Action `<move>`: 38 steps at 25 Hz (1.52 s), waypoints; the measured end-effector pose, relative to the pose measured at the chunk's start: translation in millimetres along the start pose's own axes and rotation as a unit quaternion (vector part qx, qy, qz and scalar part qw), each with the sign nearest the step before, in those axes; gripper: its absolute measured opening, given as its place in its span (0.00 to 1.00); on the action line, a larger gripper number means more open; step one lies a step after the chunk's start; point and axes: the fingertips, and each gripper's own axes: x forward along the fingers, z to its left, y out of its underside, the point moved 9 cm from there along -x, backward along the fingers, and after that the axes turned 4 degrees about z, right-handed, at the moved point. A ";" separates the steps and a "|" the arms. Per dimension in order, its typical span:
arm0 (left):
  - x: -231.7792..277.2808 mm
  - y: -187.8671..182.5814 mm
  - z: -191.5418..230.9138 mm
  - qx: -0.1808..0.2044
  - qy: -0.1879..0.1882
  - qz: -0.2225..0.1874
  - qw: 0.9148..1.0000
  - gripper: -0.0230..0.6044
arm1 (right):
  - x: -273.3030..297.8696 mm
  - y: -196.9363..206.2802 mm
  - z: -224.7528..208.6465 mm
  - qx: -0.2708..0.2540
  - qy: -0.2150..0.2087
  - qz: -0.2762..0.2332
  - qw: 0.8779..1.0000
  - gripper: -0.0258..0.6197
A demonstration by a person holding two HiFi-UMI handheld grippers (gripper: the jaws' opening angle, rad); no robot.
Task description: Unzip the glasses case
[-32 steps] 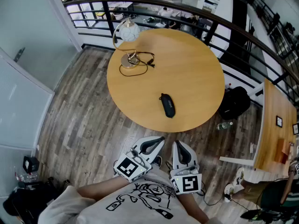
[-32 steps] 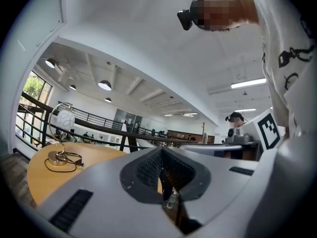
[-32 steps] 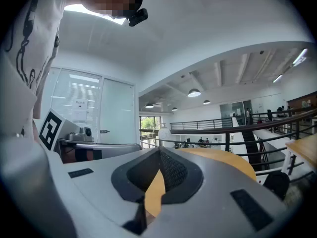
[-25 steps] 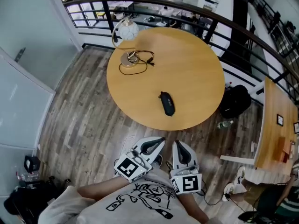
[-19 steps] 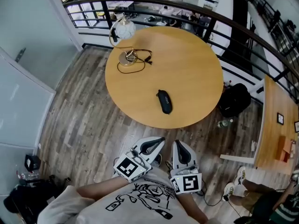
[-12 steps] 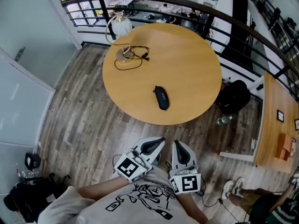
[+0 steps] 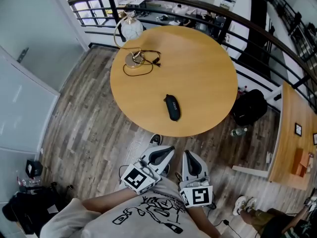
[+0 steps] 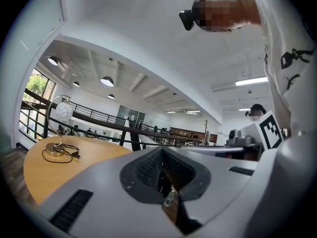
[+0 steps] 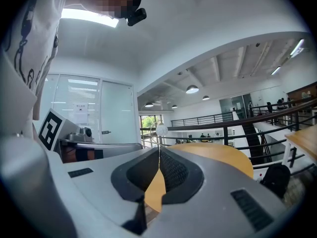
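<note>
The glasses case (image 7: 172, 107) is a small black zipped pouch lying on the near part of a round wooden table (image 7: 198, 68). Both grippers hang close to my chest, over the floor and short of the table's near edge. My left gripper (image 7: 165, 151) and right gripper (image 7: 188, 156) sit side by side, pointing toward the table, each shut with nothing between the jaws. The left gripper view shows its closed jaws (image 8: 159, 156) with the table (image 8: 44, 175) beyond. In the right gripper view the jaws (image 9: 159, 153) meet, with the table (image 9: 220, 155) behind. The case is hidden in both gripper views.
A globe lamp (image 7: 131, 28) with its round base (image 7: 132, 59) and a coiled cable (image 7: 148, 58) stands at the table's far left. A black railing (image 7: 237, 26) curves behind. A black backpack (image 7: 249, 108) lies on the floor at right, near a second table (image 7: 292, 138).
The head view has drifted slightly, so the table and case sit a little differently in the frame. Both grippers stay shut against my chest.
</note>
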 end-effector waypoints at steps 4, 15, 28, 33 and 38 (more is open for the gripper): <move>12.6 -3.0 29.1 -0.008 -0.002 -0.004 1.000 0.05 | 29.1 -4.3 -7.4 -0.008 -0.001 0.004 1.000 0.08; 63.9 -35.4 127.9 -0.011 0.023 -0.003 1.000 0.05 | 134.0 -37.3 -35.2 -0.024 0.011 0.015 1.000 0.08; 99.9 -64.7 230.0 -0.012 0.042 0.004 0.999 0.05 | 241.3 -61.5 -47.2 -0.024 0.025 0.016 0.999 0.08; 112.6 -63.6 248.2 -0.024 0.052 0.016 0.998 0.05 | 257.2 -61.6 -56.3 -0.018 0.038 0.024 0.999 0.08; 129.4 -62.8 251.7 -0.028 0.060 0.027 0.997 0.05 | 258.2 -63.6 -74.6 -0.012 0.054 0.027 0.998 0.08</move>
